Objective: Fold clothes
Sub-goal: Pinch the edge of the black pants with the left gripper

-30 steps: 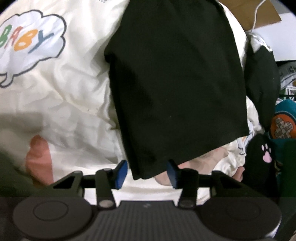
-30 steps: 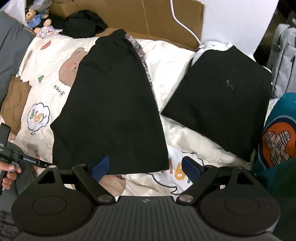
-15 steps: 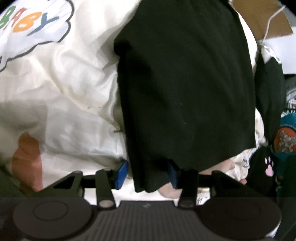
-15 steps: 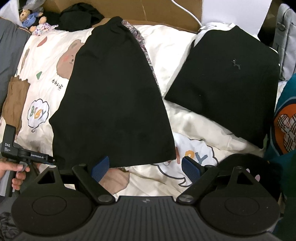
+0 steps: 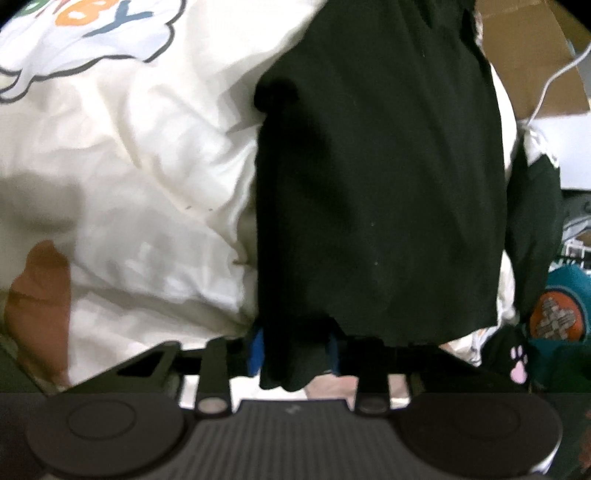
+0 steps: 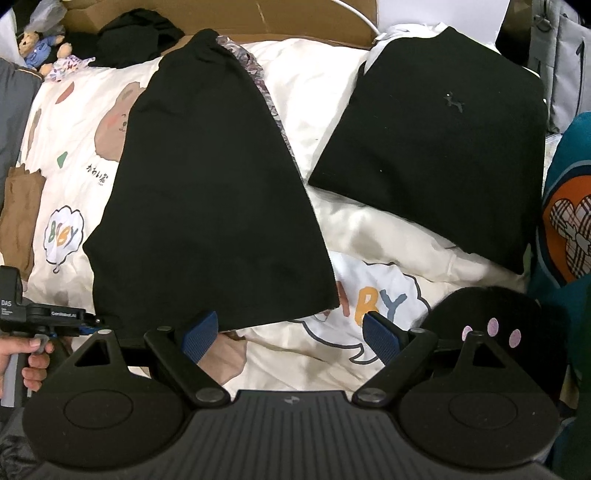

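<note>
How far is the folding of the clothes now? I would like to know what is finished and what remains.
Done, it seems: one black garment lies folded into a neat square on the cream bedding. In hand: the left gripper is shut on the near corner of the black shorts, which lie flat and long. The right gripper is open at their hem, gripping nothing. Left: folding those shorts, and perhaps the dark clothing heaped by the cardboard.

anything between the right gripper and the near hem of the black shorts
Nothing visible does. The right gripper is open just short of the black shorts, its left fingertip at the hem; only bare printed bedsheet lies between its fingers. The left gripper already has the hem's other corner between its fingers.
</note>
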Motion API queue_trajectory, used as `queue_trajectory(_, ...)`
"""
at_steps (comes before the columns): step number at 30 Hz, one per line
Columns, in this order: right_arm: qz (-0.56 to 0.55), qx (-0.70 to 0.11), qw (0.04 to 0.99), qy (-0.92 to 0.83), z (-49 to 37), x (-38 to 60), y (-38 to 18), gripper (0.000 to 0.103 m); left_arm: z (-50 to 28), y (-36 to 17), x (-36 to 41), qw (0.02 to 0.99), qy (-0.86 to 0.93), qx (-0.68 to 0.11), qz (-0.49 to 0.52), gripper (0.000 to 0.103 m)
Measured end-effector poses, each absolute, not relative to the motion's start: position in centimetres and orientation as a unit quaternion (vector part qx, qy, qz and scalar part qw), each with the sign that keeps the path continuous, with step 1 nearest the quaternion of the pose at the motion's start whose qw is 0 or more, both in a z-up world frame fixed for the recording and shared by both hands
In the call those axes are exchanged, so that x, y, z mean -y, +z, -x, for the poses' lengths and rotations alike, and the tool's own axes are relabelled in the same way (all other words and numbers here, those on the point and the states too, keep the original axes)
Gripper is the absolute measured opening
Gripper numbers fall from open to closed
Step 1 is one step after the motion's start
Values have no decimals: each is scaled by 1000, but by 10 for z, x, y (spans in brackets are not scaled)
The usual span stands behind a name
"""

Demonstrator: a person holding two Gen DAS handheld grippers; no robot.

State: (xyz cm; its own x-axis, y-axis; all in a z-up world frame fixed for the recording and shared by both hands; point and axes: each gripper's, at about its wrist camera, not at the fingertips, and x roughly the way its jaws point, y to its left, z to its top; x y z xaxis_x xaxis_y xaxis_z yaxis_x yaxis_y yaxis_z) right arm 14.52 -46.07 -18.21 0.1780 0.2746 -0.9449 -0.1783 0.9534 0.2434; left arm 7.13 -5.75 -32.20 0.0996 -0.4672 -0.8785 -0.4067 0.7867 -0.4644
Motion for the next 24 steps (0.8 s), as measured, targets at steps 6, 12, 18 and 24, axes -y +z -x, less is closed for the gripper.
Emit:
queue_trajectory(6,-42,-622,768,147,-145,463,-191,89,-70,-321,54,669,-11,-664,334,23)
queue_trajectory(12,-46,-621,769,146,-144,466,-199,89,-73,-321,49,669,-8,-664,335,23)
queue_trajectory(18,-61,-628,761,151,-152,467,-218,76,-77,-319,46,670,-7,-666,329,23)
queue_trajectory(24,-69,-641,749,155,-159,465,-241,75,-83,-319,42,667,-4,-671,325,23)
